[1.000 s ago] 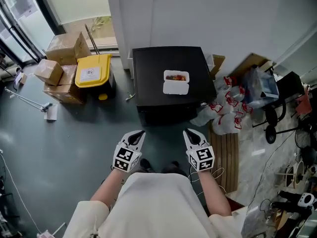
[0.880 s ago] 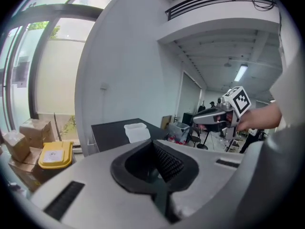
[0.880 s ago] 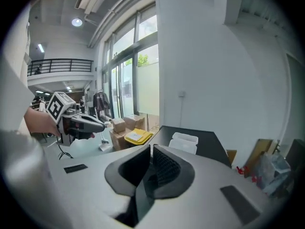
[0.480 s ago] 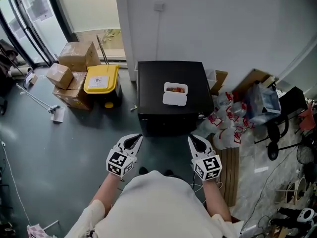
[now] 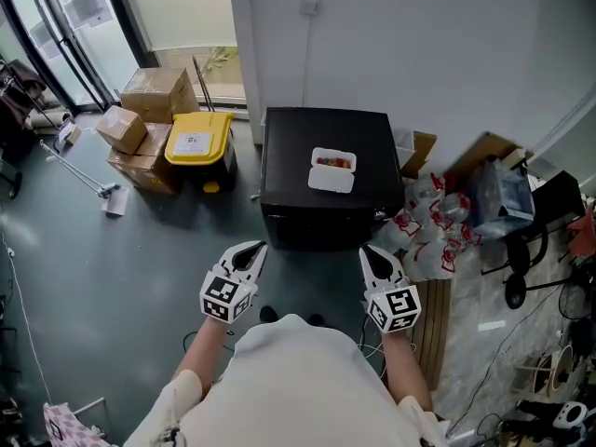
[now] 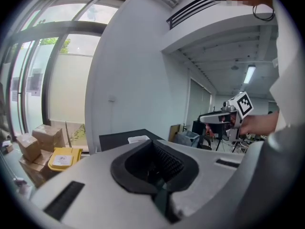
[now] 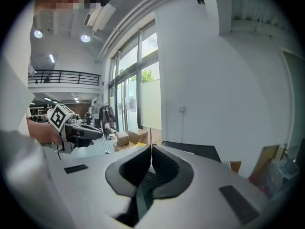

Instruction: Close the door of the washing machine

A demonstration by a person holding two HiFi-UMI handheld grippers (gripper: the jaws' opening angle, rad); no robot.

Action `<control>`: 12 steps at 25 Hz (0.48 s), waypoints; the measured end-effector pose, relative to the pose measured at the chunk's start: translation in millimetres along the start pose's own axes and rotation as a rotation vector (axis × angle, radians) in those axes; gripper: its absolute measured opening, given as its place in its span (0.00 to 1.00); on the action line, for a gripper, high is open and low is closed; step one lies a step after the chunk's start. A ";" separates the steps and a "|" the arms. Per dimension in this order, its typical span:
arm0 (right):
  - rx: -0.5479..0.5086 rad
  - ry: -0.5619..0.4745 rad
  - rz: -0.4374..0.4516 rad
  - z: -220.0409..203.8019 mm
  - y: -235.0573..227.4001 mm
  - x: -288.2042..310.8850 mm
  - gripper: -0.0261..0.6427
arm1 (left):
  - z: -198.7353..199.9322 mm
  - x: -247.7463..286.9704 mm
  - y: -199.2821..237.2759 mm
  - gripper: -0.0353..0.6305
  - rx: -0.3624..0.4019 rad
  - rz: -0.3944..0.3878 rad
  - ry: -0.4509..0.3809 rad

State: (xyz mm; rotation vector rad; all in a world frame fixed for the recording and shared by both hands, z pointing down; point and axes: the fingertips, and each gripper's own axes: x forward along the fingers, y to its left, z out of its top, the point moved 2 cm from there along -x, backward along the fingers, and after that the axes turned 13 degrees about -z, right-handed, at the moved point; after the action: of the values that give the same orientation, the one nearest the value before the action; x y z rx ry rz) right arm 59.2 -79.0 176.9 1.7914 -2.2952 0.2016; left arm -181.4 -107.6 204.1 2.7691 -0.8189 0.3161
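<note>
Head view: black box-shaped washing machine (image 5: 296,161) seen against white wall, white lidded food container (image 5: 332,170) set on top. Left gripper (image 5: 251,249) and right gripper (image 5: 374,252) held short of it, well apart.
Left gripper view: fingers closed, nothing gripped.
Right gripper view: fingers closed, nothing gripped.

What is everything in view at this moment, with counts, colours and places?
washing machine: one, black, against the white wall, centre
food container: one, white, on the washing machine's top
bin: one, yellow lid, left of the washing machine
cardboard boxes: several, brown, left of the bin
plastic bags: several, white with red print, right of the washing machine
slatted board: one, wooden, on the floor at right
left gripper: one, white, jaws shut, empty
right gripper: one, white, jaws shut, empty
</note>
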 end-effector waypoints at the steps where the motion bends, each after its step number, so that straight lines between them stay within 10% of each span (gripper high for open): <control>1: 0.002 0.002 0.001 -0.9 -1.0 0.2 0.09 | -0.3 -0.1 0.0 0.06 -0.002 0.005 -0.001; 12: -0.001 0.008 0.005 -4.4 -6.0 1.5 0.09 | 0.2 5.3 -1.5 0.06 -0.002 0.018 0.008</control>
State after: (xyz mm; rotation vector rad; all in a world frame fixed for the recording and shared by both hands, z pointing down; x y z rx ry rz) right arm 65.0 -80.8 181.4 1.7809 -2.2942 0.2078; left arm -176.1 -109.1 205.2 2.7582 -0.8425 0.3298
